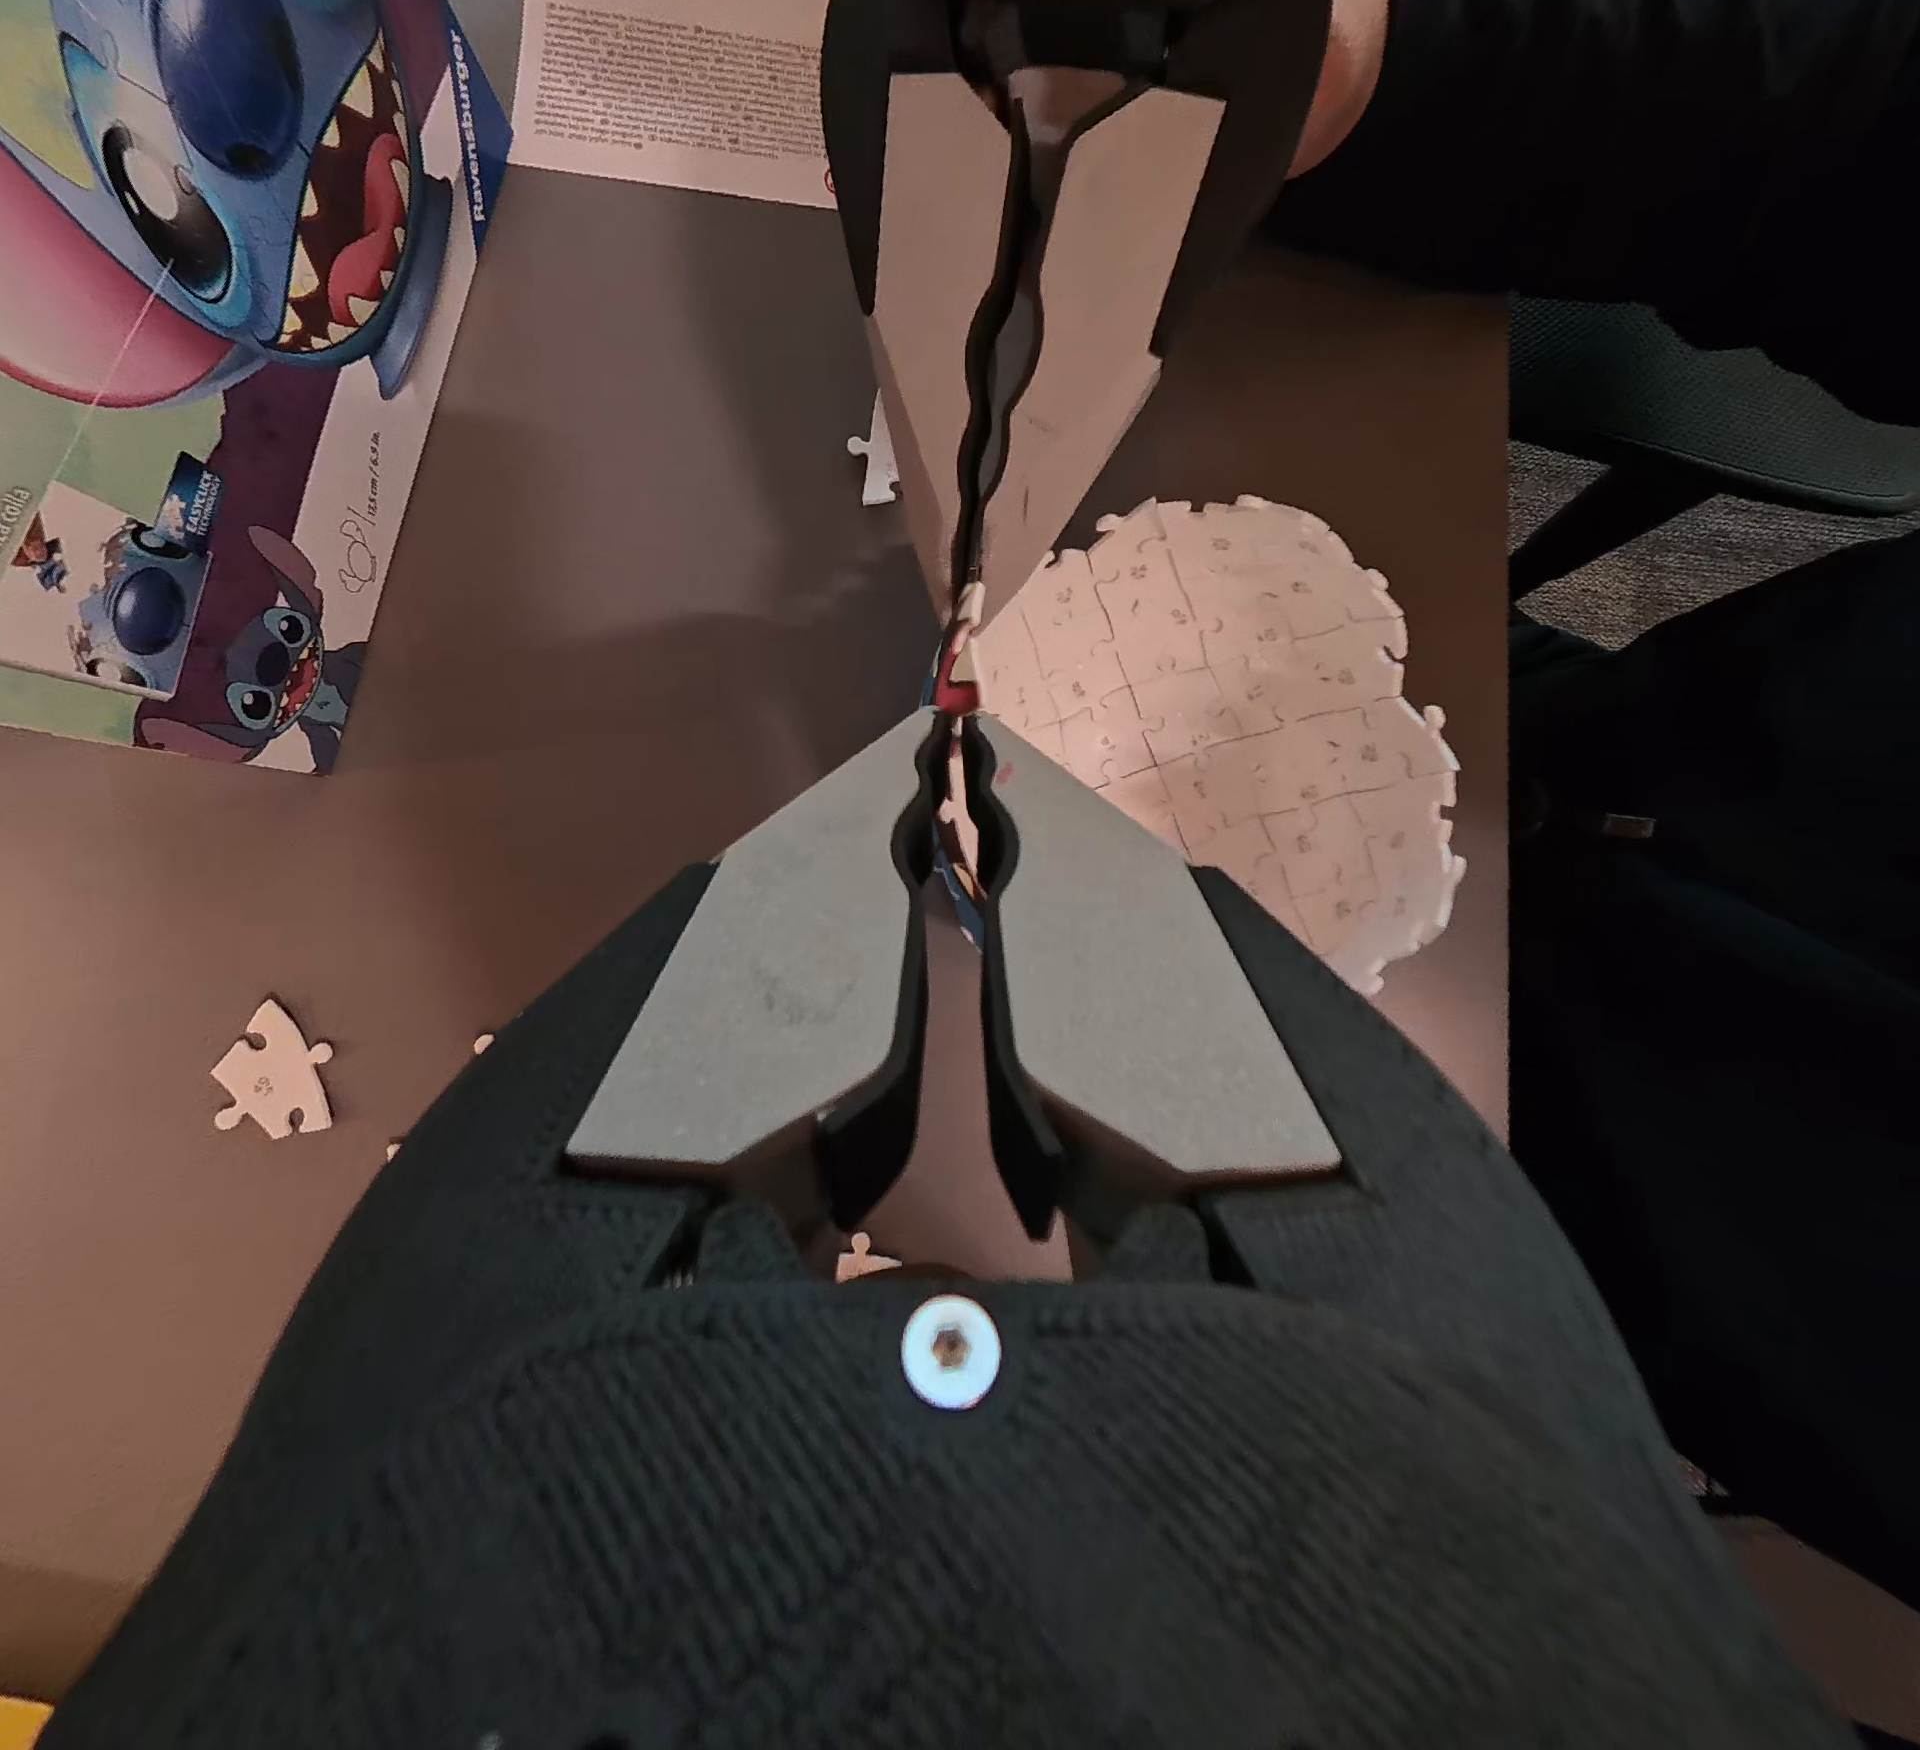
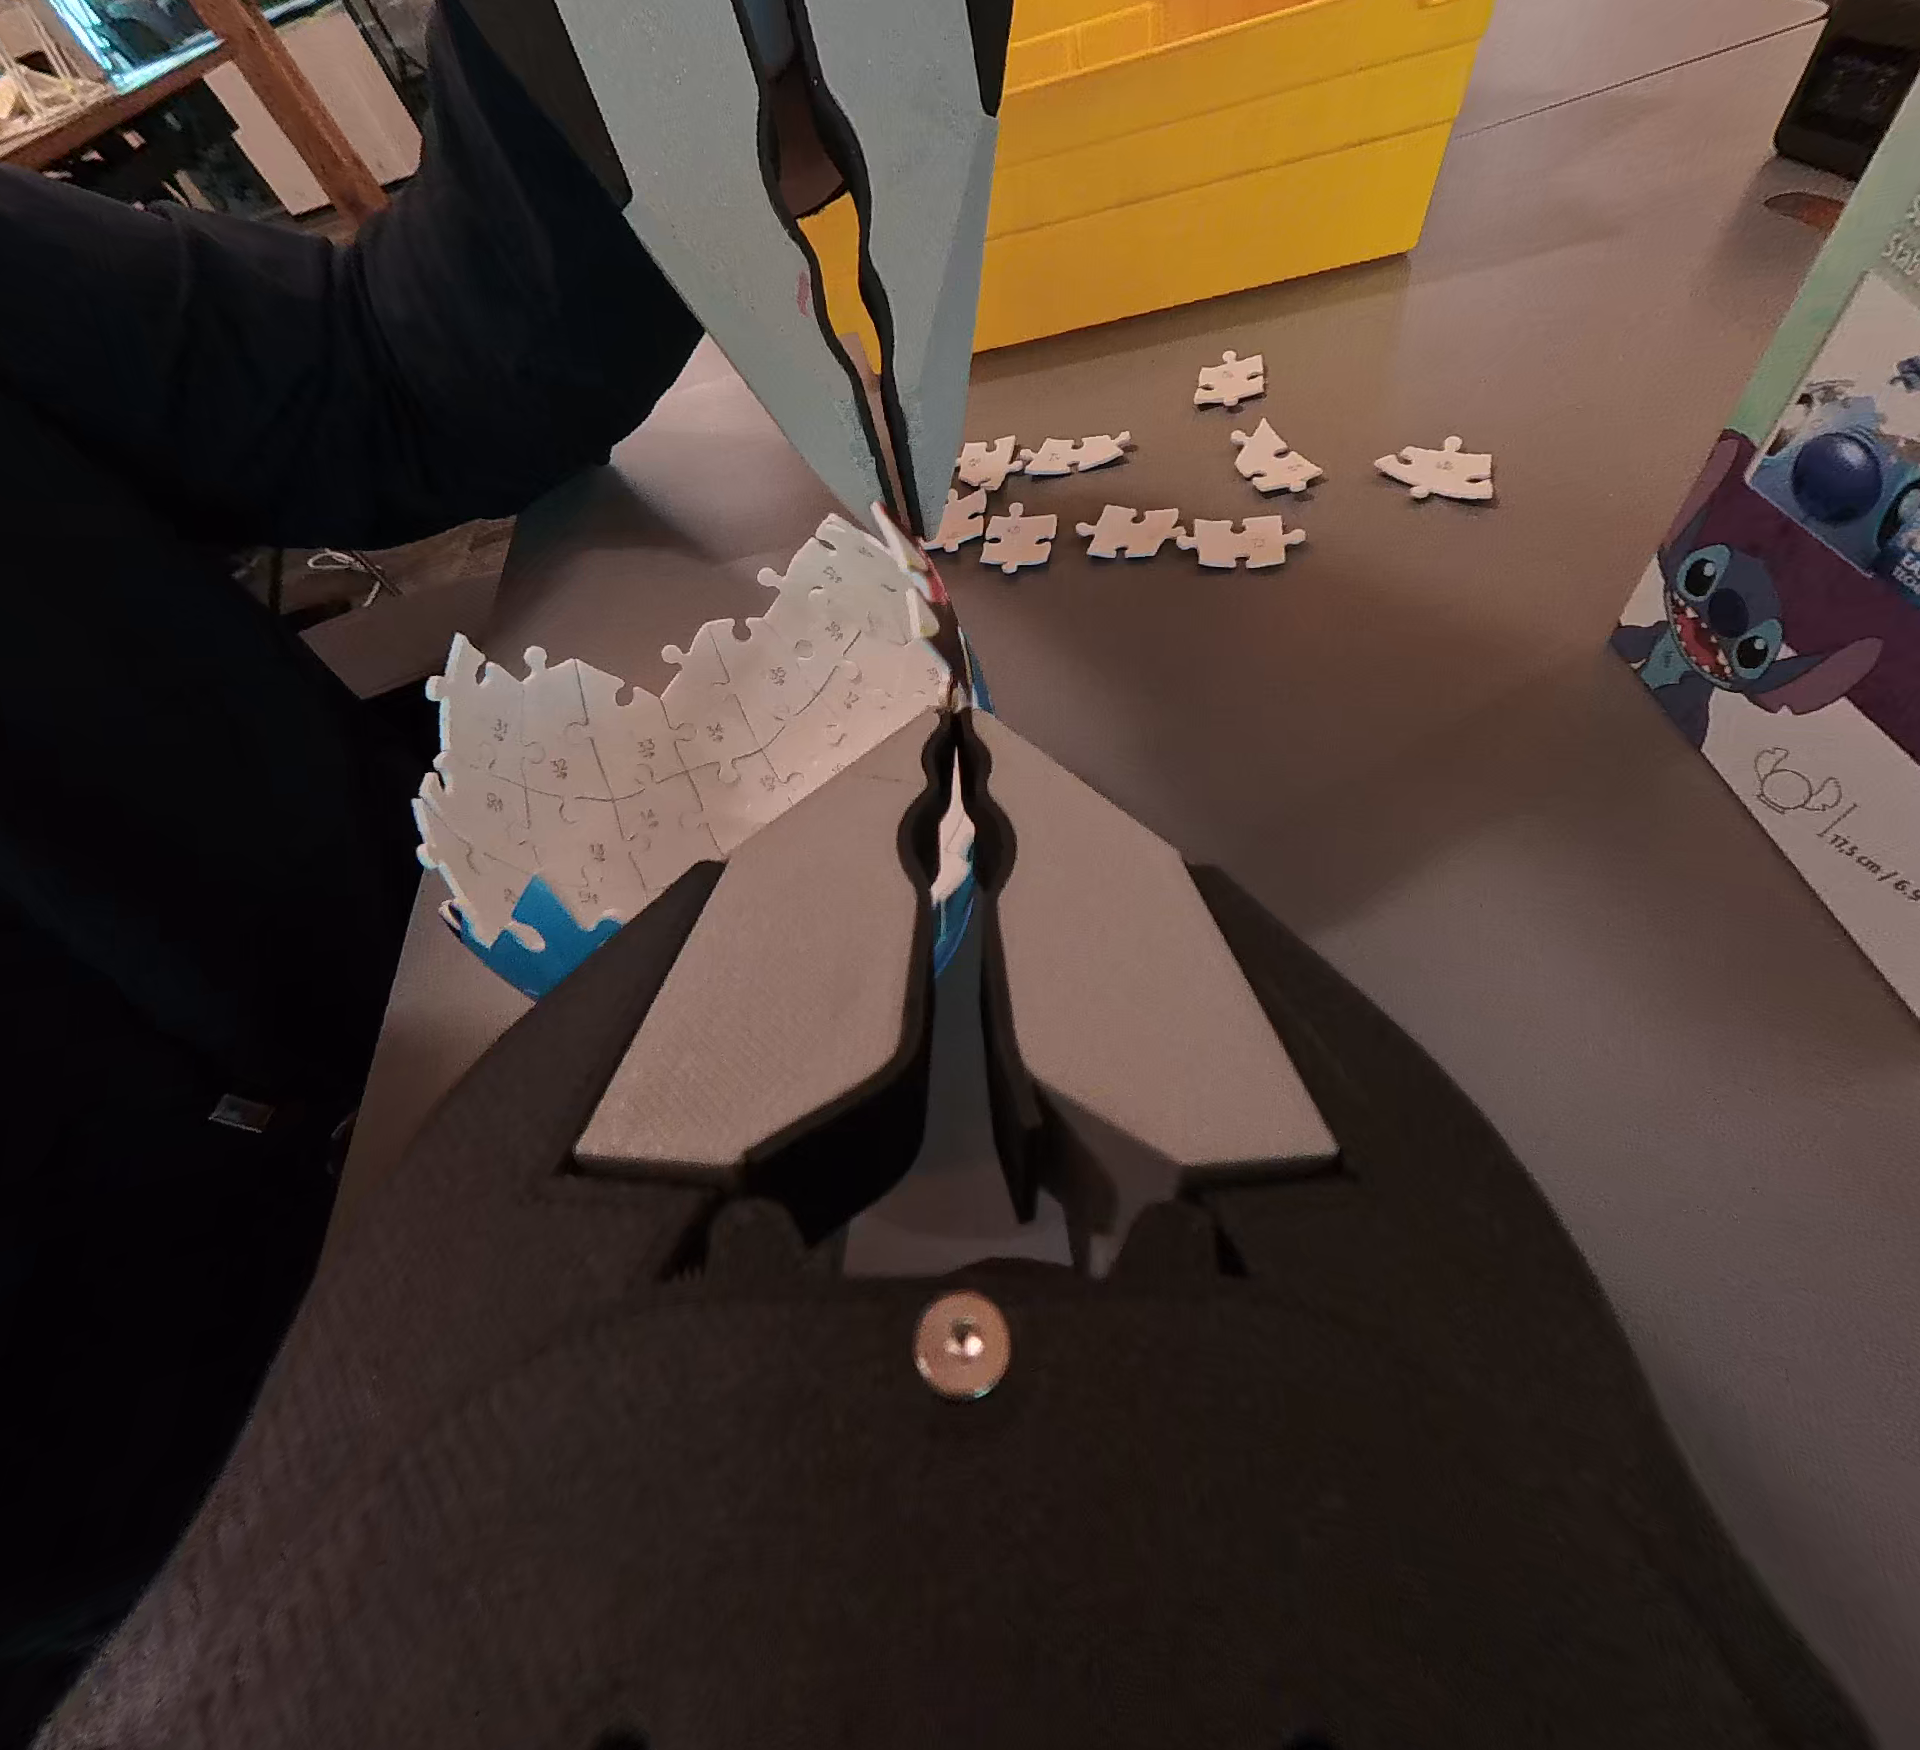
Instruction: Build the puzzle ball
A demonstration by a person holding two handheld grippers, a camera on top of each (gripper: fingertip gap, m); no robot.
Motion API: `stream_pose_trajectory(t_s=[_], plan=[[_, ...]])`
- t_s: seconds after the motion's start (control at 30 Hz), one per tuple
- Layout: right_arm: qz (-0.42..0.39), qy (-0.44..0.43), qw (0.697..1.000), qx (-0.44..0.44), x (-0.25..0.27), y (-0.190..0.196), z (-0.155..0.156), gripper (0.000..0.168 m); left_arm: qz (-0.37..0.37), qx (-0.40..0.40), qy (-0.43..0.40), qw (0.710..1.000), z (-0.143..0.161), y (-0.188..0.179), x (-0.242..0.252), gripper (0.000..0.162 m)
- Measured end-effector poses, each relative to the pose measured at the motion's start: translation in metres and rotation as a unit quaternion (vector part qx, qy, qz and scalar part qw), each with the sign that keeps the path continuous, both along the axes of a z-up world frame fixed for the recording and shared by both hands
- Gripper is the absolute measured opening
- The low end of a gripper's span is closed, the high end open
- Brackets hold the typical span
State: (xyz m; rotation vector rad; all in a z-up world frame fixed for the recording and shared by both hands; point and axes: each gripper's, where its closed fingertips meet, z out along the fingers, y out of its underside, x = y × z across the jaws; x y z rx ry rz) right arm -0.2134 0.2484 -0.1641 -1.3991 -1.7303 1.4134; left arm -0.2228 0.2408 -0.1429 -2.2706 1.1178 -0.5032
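Observation:
The half-built puzzle ball [image 2: 665,744] is a bowl-shaped shell, white inside and blue outside, standing on the grey table; it also shows in the left wrist view [image 1: 1247,713]. My left gripper [image 1: 951,718] comes down from above and is shut on the topmost rim piece [image 2: 862,562]. My right gripper [image 2: 951,711] is shut on the shell wall just below that piece. The two grippers meet tip to tip, with the left gripper at the top of the right wrist view [image 2: 914,537] and the right gripper at the top of the left wrist view [image 1: 961,604]. Whether the rim piece is locked in is hidden.
Several loose white pieces [image 2: 1132,531] lie beyond the ball; others lie nearby [image 1: 272,1066]. A yellow bin [image 2: 1226,142] stands behind them. The puzzle box [image 1: 208,246] and an instruction sheet [image 1: 675,69] lie on the table. The person's dark sleeves [image 2: 312,350] flank the ball. My two grippers' fingertips are within a few centimetres of each other.

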Motion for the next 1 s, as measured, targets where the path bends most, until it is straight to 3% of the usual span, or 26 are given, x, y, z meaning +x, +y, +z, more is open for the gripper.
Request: stream_pose_trajectory(t_s=[1.0], plan=[[0.008, 0.001, 1.000, 0.002, 0.0006, -0.0045, 0.0010, 0.000, -0.004, 0.001, -0.022, 1.000, 0.0073, -0.0023, 0.0059, 0.001]])
